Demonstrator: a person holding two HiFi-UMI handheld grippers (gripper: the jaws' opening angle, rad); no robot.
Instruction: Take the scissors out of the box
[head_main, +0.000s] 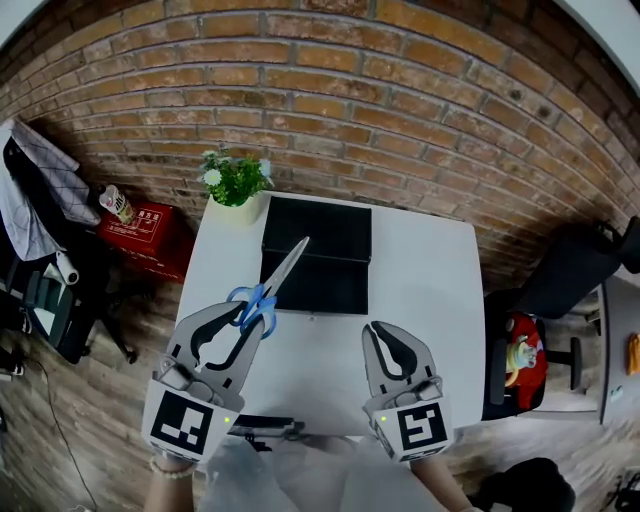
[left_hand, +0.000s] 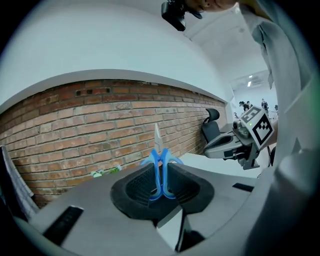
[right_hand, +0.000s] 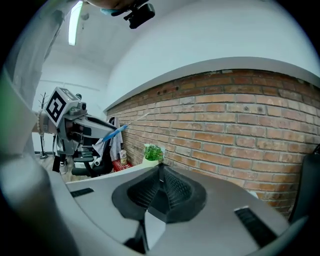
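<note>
The left gripper (head_main: 250, 318) is clenching the blue handles of the scissors (head_main: 284, 270), which are hanging in the air just in front of the open black box (head_main: 318, 262), so the lifting-out step is looking all but done. The right gripper (head_main: 384, 336) is hovering empty, jaws pressed together, also in front of the box. The next move is probably calling for laying the scissors on the table (head_main: 425, 290) beside the box.

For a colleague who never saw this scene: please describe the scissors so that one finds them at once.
Before the brick wall stands a white table with a black box on it. Over the table's left part, the left gripper holds the scissors. Only they have blue handles, with pale blades pointing toward the box.
</note>
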